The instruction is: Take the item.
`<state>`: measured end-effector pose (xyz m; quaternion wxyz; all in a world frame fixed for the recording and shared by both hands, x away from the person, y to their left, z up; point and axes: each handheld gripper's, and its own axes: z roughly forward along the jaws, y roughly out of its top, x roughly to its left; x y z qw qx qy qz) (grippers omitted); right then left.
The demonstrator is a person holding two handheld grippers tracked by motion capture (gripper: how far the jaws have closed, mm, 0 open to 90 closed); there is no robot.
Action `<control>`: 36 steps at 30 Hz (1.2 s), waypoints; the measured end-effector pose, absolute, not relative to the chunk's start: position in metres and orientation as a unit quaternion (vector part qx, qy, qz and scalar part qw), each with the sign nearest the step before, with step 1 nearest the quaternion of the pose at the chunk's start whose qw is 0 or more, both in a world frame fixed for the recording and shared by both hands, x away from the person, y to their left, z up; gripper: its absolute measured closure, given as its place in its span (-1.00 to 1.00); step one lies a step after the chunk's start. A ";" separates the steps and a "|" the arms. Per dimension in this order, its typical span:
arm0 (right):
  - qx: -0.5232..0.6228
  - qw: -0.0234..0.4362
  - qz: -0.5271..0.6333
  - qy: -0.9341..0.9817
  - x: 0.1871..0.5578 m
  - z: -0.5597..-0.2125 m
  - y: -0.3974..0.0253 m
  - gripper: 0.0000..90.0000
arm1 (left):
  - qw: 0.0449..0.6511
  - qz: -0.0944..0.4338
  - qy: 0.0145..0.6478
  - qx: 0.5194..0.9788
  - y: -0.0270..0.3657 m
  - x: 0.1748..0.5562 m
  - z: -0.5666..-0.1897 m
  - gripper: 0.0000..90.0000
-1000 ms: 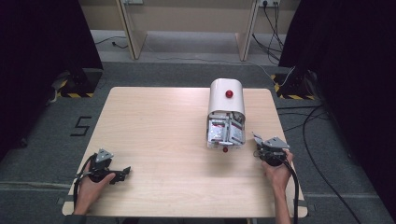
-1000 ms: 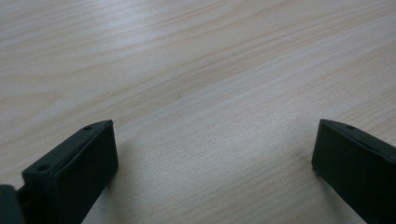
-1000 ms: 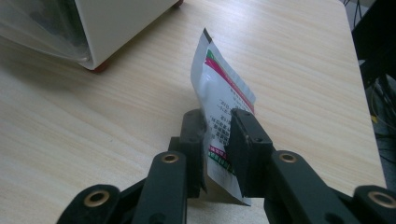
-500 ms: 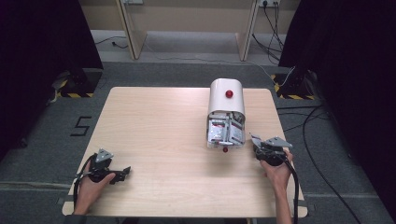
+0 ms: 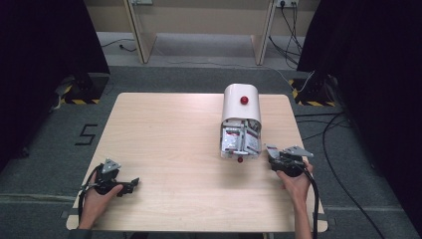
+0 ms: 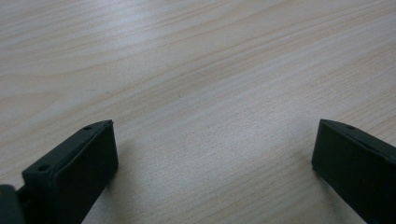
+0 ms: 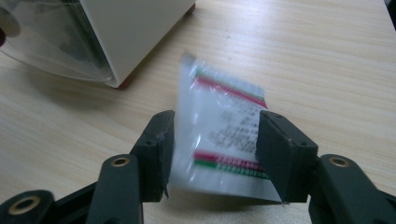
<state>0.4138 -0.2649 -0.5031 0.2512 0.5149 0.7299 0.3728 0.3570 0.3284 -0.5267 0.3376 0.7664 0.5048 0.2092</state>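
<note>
A light wooden table (image 5: pixel 169 134) carries a white, round-topped dispenser box (image 5: pixel 241 107) with a red knob on top, standing right of centre toward the far edge; its near end is open and shows packets crammed inside. Just beside that open end, at the table's right side, the right gripper (image 7: pixel 215 140) is held low over the wood by the person's right hand (image 5: pixel 294 180). Its fingers (image 7: pixel 158 144) bracket a small clear sachet (image 7: pixel 226 135) printed with red and green bands and dark text, one at each side edge; the sachet is blurred, so whether they actually pinch it cannot be told. The box's corner sits near, just beyond the sachet. Well apart, at the near left corner, the left hand (image 5: pixel 97 196) rests the left gripper (image 6: pixel 212 158) on the table, its fingers spread wide over bare wood.
</note>
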 end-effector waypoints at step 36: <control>0.505 0.248 0.409 0.719 0.378 -0.484 -0.258 -0.22 | 0.338 0.209 0.504 0.767 0.328 0.357 -0.527 -1.00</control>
